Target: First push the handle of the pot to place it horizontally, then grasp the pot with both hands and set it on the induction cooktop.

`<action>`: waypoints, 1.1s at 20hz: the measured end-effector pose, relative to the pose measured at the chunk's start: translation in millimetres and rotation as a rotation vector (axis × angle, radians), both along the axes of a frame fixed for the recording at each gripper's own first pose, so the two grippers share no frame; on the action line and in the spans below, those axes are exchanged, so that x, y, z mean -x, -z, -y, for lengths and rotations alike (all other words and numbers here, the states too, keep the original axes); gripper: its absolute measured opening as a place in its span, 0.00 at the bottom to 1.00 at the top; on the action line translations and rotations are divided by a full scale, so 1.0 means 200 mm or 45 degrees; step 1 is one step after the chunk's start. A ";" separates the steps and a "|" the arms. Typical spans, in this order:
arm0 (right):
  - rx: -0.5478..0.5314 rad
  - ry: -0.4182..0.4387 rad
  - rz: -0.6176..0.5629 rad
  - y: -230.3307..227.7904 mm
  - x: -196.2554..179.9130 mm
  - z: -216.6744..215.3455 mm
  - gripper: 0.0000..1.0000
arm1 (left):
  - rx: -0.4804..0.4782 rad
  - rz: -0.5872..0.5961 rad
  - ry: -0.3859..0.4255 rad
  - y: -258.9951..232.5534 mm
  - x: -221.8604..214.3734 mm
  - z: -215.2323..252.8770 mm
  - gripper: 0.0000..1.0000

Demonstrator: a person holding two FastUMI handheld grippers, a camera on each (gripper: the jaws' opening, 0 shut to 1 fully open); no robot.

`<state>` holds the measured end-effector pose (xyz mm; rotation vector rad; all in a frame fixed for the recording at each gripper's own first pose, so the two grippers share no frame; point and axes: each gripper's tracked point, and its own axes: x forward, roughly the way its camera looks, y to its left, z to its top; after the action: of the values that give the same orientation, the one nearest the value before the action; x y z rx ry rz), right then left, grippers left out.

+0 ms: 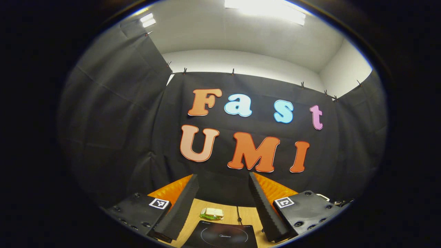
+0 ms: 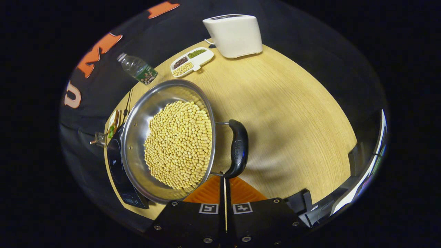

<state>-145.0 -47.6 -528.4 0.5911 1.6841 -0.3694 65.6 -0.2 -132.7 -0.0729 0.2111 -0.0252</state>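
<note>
Holding lots of beans, the pot (image 2: 172, 141) looks heavy and slippery; grab its handle (image 2: 238, 148). Right gripper (image 2: 224, 179) fingers are together, left gripper (image 1: 224, 196) fingers apart.

Induction cooktop (image 1: 220, 236) bears, seemingly, "Midea".

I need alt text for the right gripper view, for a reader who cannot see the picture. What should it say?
A steel pot full of soybeans sits partly over a black induction cooktop on a wooden table, its black handle just ahead of the right gripper, whose fingers are closed together. Farther back stand a white toaster, a divided dish of beans and a water bottle.
</note>
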 end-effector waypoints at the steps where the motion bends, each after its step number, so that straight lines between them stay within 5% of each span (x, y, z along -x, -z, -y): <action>1: 0.000 0.021 0.004 0.02 -0.02 0.02 0.01 | -0.003 -0.003 0.001 0.01 -0.01 0.00 0.95; 4: 0.003 0.057 0.020 0.04 -0.08 0.05 0.01 | -0.009 -0.014 0.004 0.03 -0.01 0.01 0.95; 22: 0.178 -0.122 0.108 0.20 -0.38 0.24 0.01 | -0.055 -0.267 0.119 0.46 0.00 0.22 0.95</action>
<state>-69.6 -95.2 -567.7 0.4157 1.5852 -0.3838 66.3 -44.5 -225.0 -0.0221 0.4241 -0.1065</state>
